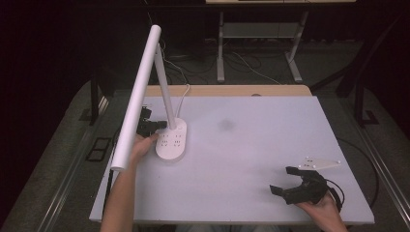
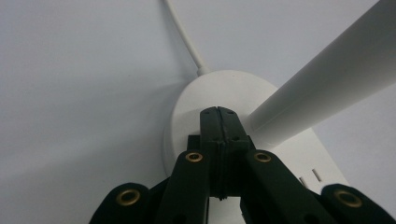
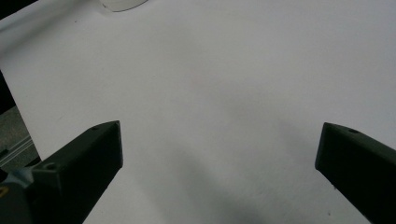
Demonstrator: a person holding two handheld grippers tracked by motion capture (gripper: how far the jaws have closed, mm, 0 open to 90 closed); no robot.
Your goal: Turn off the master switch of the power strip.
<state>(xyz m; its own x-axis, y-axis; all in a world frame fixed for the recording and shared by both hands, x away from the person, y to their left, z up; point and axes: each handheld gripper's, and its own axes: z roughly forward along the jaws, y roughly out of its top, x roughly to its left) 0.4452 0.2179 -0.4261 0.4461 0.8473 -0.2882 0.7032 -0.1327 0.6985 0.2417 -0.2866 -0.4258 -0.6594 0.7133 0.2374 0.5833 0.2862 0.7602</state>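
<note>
Starting at the left, the left gripper (image 1: 153,126) is resting with its two black jaws pressed flat together, nothing between them, their joined tips lying on the rear of the white oval plastic lamp base (image 1: 172,141), just beside the foot of the slanting white stem (image 1: 164,87). Whether the tips are pressing a touch switch there is hard to tell; the left gripper view is showing only smooth white plastic under them. From those tips the base's long axis is running toward the person, with small slots on its near half, while the long white tubular lamp head (image 1: 138,94) is hanging overhead, reaching out past the left edge. A thin white power cord (image 1: 185,92) is trailing off the back. Farther right, the pale grey matte table top (image 1: 251,140) is lying bare. At the near right corner, the right gripper (image 1: 283,180) is idling with its jaws spread wide and empty, well apart from the lamp, so the left hand is far nearer. Dark floor, cables and desk legs are surrounding the table.
</note>
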